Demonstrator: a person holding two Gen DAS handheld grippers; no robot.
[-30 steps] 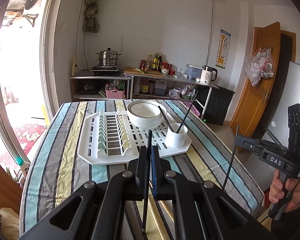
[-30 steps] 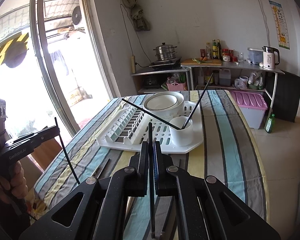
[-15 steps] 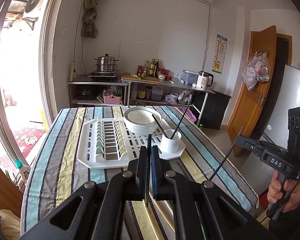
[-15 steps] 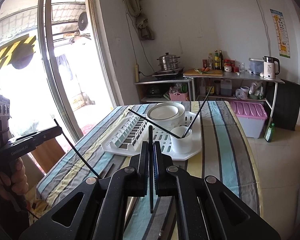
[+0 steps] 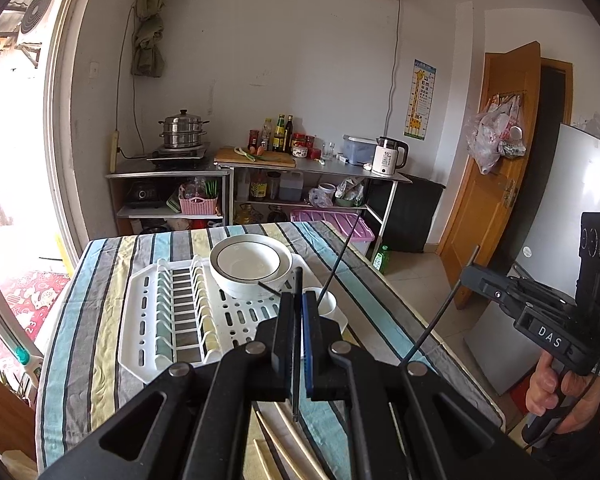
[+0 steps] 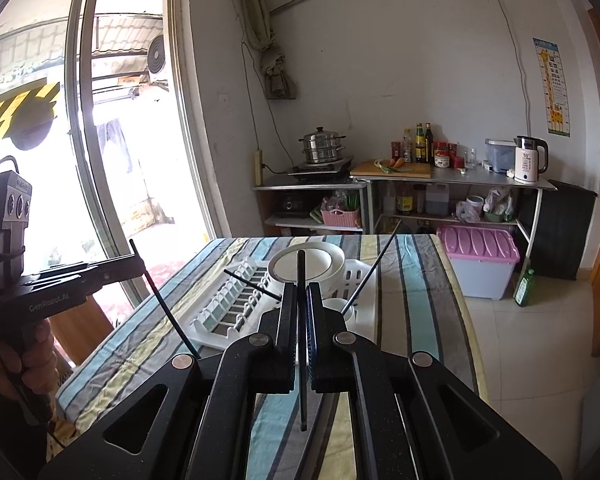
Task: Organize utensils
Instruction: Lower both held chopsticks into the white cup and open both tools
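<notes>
While you hover above worktop [image 5: 100,320], both jaws clamp black chopsticks: left gripper [image 5: 299,320], right gripper [image 6: 302,320].

Both wrist cams look forward and slightly down over the tabletop [image 5: 100,320] from its near end; both share the dish rack [image 6: 236,300] and the kitchen shelves [image 5: 260,168] behind.

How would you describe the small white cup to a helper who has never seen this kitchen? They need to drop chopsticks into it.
On the striped table lies a white dish rack. The white cup stands at the rack's near right corner, just in front of the big white bowl. Unlike the wide bowl, it is narrow and has two black chopsticks leaning out of it.
</notes>
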